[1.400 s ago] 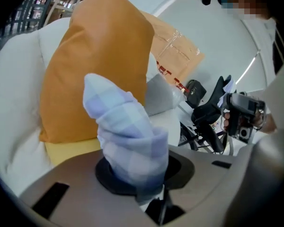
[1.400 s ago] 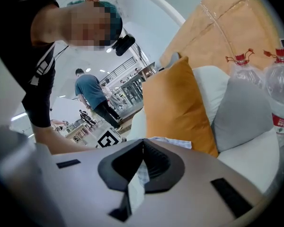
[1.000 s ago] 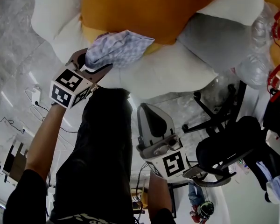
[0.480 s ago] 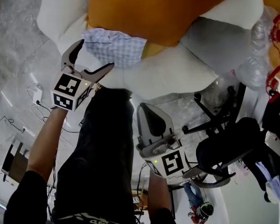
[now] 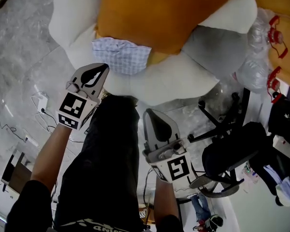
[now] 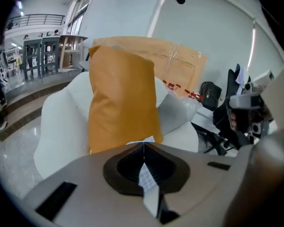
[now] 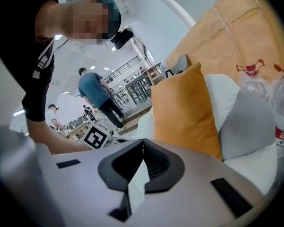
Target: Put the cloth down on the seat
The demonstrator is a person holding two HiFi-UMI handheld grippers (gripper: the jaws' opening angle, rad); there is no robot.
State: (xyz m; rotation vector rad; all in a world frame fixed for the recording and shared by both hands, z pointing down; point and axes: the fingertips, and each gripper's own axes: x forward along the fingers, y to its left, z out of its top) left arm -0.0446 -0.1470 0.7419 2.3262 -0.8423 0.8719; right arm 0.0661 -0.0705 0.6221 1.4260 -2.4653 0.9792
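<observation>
The pale checked cloth [image 5: 121, 56] lies loose on the white seat [image 5: 174, 79], its far edge against the orange cushion [image 5: 154, 13]. My left gripper [image 5: 104, 67] hovers just short of the cloth's near edge. Its jaws have just been closing and now meet with nothing between them. In the left gripper view the shut left gripper [image 6: 143, 144] points at the orange cushion [image 6: 120, 98], and a corner of the cloth [image 6: 146, 139] peeks over the jaws. My right gripper [image 5: 148, 112] is shut and empty, held lower over the person's leg. The right gripper [image 7: 143, 141] faces the cushion [image 7: 184, 108].
A grey cushion [image 5: 215, 45] leans on the seat's right side, with plastic bottles [image 5: 273, 28] beyond it. A black office chair [image 5: 237, 153] stands at the right. Cables and a plug [image 5: 38, 100] lie on the marble floor at the left.
The left gripper opened and let go of the cloth, drew back toward the person and shut empty. The cloth settled flat on the seat. The right gripper rose slightly.
</observation>
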